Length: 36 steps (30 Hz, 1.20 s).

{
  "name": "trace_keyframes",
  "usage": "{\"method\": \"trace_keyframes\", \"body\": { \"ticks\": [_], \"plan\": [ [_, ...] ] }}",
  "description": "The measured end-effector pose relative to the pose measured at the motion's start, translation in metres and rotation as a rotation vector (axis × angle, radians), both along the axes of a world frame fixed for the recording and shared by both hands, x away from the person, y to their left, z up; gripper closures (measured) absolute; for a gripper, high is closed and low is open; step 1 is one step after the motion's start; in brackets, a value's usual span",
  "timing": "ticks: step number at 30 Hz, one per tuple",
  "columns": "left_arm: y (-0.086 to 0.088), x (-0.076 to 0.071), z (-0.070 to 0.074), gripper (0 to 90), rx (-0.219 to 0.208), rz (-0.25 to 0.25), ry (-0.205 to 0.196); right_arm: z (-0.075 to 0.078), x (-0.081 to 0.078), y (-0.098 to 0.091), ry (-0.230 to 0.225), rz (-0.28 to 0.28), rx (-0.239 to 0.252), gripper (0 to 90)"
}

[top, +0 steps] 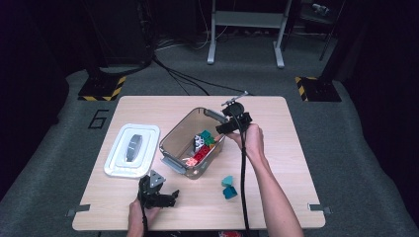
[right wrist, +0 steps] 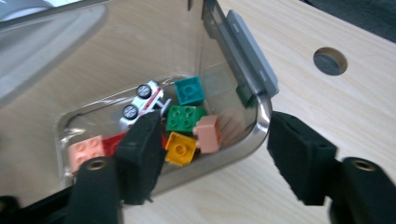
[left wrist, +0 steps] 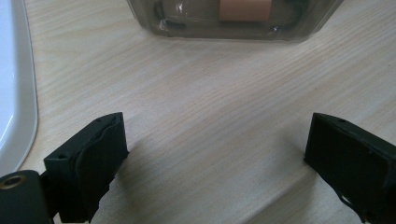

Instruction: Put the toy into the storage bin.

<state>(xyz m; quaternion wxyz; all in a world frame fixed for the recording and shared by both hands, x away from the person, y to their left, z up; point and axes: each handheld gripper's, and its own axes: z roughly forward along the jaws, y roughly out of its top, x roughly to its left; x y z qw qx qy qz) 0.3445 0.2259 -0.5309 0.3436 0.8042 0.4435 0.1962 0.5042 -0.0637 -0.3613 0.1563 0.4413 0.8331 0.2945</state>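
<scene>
Left gripper (top: 170,197) jaws apart near edge; floor numeral "6" (top: 100,118) legible.

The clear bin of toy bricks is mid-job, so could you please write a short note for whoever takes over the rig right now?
Right tool: open over the clear bin's near corner, nothing between its jaws.
Left tool: open, low over bare table, holding nothing, next to the white lid.
In the bin: green, teal, yellow, pink and red bricks, plus a small white toy car.
Still out: two teal bricks on the table, on the bin's right.
Left to do, probably: put those two in, then fit the lid, which lies off the bin on its left.
</scene>
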Motion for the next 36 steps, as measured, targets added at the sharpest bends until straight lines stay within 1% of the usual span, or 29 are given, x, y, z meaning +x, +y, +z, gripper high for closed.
{"method": "trace_keyframes", "body": {
  "ticks": [4,5,6,9,13,19,25,27,28,29,30,32,33,35,36],
  "plan": [
    [0.0,0.0,0.0,5.4,0.002,-0.001,0.0,0.0,-0.018,-0.014,-0.015,0.01,0.029,21.2],
    [0.0,0.0,0.0,5.3,0.008,-0.004,-0.004,-0.001,-0.022,-0.017,-0.017,0.013,0.034,20.2],
    [0.001,0.0,0.001,5.4,0.011,-0.007,0.001,-0.002,-0.027,-0.02,-0.021,0.011,0.043,19.1],
    [0.001,0.0,0.0,5.3,0.008,-0.004,-0.002,-0.008,-0.039,-0.028,-0.017,0.021,0.065,16.8],
    [0.001,0.0,0.001,5.3,0.008,-0.006,0.004,-0.019,-0.055,-0.036,-0.008,0.039,0.067,15.1],
    [0.001,0.0,0.001,5.3,0.008,-0.006,0.004,-0.042,-0.07,-0.044,0.018,0.051,0.078,12.5],
    [0.001,0.0,0.001,5.3,0.008,-0.006,0.004,-0.071,-0.082,-0.048,0.062,0.074,0.083,10.4],
    [0.001,0.0,0.001,5.3,0.008,-0.006,0.004,-0.081,-0.085,-0.049,0.078,0.082,0.084,10.4],
    [0.001,0.0,0.001,5.3,0.007,-0.006,0.004,-0.085,-0.087,-0.049,0.081,0.084,0.077,10.9],
    [0.001,0.0,0.001,5.3,0.007,-0.005,0.004,-0.089,-0.089,-0.048,0.09,0.083,0.085,11.1],
    [0.001,0.0,0.001,5.3,0.01,-0.007,0.005,-0.093,-0.09,-0.049,0.097,0.097,0.074,11.5],
    [0.0,0.0,0.0,5.3,0.003,-0.002,0.003,-0.099,-0.093,-0.048,0.107,0.101,0.074,12.4],
    [0.001,0.0,0.001,5.3,0.009,-0.006,0.004,-0.103,-0.095,-0.047,0.109,0.105,0.071,13.5],
    [0.001,0.0,0.001,5.4,0.008,-0.005,0.005,-0.109,-0.097,-0.044,0.123,0.111,0.064,14.3],
    [0.0,0.0,0.0,5.3,0.004,-0.002,0.003,-0.111,-0.099,-0.042,0.13,0.111,0.07,14.8]
  ]
}}
